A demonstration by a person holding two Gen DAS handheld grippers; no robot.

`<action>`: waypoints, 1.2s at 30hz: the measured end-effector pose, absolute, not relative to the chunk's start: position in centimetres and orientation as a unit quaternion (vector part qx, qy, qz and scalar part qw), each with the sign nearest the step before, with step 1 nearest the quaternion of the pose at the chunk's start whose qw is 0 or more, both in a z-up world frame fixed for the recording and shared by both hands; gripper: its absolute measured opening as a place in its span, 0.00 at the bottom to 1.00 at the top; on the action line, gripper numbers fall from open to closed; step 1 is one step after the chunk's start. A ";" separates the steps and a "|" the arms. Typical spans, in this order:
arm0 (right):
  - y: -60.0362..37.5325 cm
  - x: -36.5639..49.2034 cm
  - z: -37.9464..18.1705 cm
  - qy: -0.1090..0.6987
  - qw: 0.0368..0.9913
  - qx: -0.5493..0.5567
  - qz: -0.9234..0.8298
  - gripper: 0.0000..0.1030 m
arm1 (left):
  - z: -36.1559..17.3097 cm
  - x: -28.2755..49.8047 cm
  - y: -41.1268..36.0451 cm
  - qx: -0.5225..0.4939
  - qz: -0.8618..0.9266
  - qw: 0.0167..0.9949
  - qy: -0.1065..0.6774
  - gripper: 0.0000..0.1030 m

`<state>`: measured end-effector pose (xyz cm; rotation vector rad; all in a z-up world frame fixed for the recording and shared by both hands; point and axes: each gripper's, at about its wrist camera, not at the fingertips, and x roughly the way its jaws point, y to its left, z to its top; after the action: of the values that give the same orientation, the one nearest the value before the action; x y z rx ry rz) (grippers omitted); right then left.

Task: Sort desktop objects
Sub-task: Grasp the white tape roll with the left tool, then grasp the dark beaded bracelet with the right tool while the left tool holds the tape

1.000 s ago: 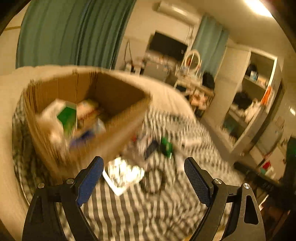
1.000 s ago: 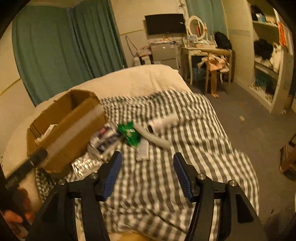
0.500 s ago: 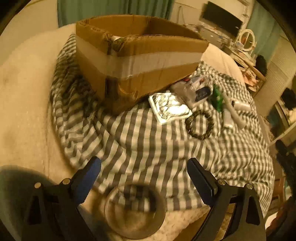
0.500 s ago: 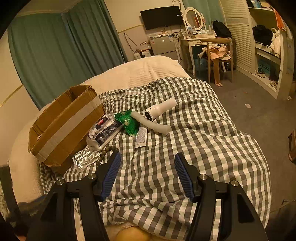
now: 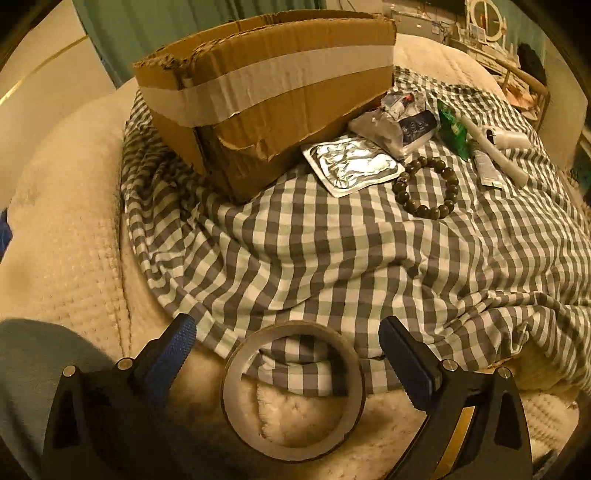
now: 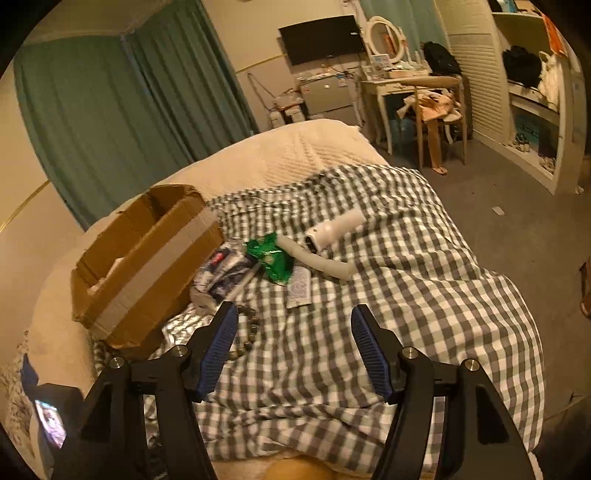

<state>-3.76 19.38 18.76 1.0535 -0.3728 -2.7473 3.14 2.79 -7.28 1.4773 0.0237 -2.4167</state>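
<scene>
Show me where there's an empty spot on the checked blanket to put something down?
Bare blanket lies right of the white roller and curved tube, and nearer than the bead bracelet. It's crowded beside the cardboard box: foil pack, green packet.

From my right wrist view the bedroom is dim and amber-lit. Teal curtains [image 6: 110, 122] hang from 9 to 11 o'clock along a cream wall. At 12 o'clock a dark television [image 6: 320, 38] is mounted on the wall above a small grey fridge [image 6: 328, 98]. Toward 1 o'clock stands a white dressing table [image 6: 399, 79] with a round mirror [image 6: 384, 35] and a wooden chair [image 6: 441, 110] draped in clothes. At 2 o'clock open white shelves [image 6: 532, 110] hold bags. Grey carpet [image 6: 517, 229] covers the floor beside the bed [image 6: 295, 155].
</scene>
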 end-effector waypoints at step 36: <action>9.7 -12.2 7.6 -0.061 0.109 0.447 -0.886 0.49 | 2.2 -1.5 0.3 0.277 -0.960 -0.003 0.027 0.78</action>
<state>-12.15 9.65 7.58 1.3139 -0.1806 -2.6061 -1.48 0.29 2.24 0.8722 0.0839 -3.0223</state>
